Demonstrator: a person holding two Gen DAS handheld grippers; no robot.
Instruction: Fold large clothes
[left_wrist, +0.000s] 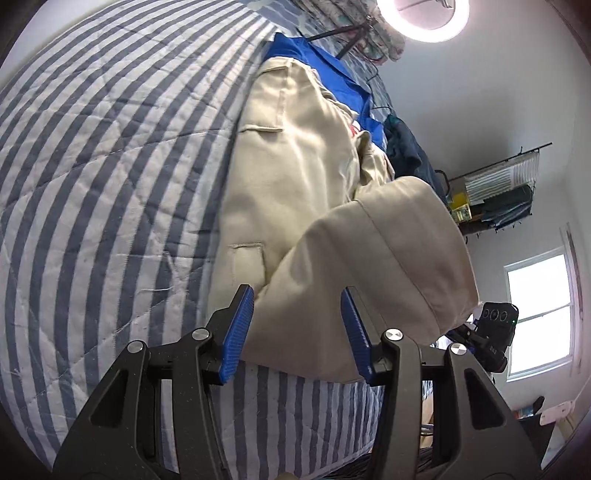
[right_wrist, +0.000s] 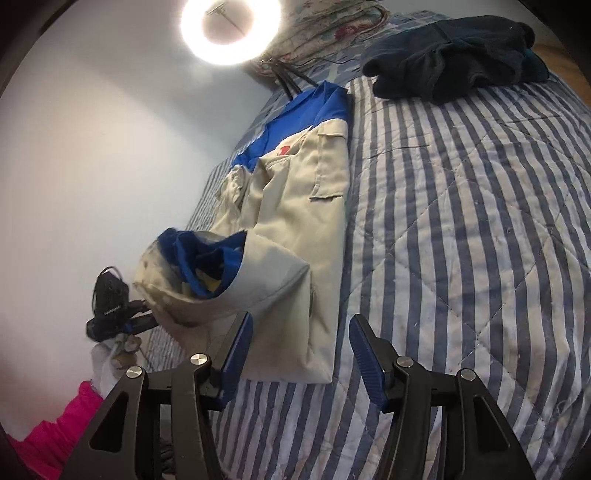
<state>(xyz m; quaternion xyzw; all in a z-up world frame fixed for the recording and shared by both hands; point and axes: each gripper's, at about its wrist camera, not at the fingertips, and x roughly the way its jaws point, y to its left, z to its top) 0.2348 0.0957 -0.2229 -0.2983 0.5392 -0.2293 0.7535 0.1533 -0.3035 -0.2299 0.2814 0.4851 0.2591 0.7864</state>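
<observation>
- A beige work jacket (right_wrist: 295, 221) with blue shoulders and collar is laid lengthwise on the striped quilt (right_wrist: 461, 221) of a bed, along the bed edge nearest the white wall (right_wrist: 92, 166).
- In the right wrist view, the jacket's lower part is seen lifted off the quilt and curled over, so that the blue lining shows inside the raised fold; the rest of the garment lies flat, with two pocket flaps facing up.
- The right gripper (right_wrist: 301, 350) is seen with its blue-padded fingers spread wide apart; nothing is held between them, and the jacket's lower hem lies just ahead of them on the quilt.
- The left gripper (left_wrist: 297, 328) is likewise seen with its fingers wide apart in its own view; the raised beige fold (left_wrist: 376, 266) hangs just in front of the gap, but no cloth is pinched by the pads.
- In the right wrist view, the left gripper is seen from outside, touching the lifted fold at its lower edge; whether cloth is caught there cannot be told.
- A dark garment (right_wrist: 454, 62) is heaped on the quilt near the far corner of the bed, well apart from the jacket.
- A lit ring light (right_wrist: 229, 29) is seen beyond the far end of the bed.
</observation>
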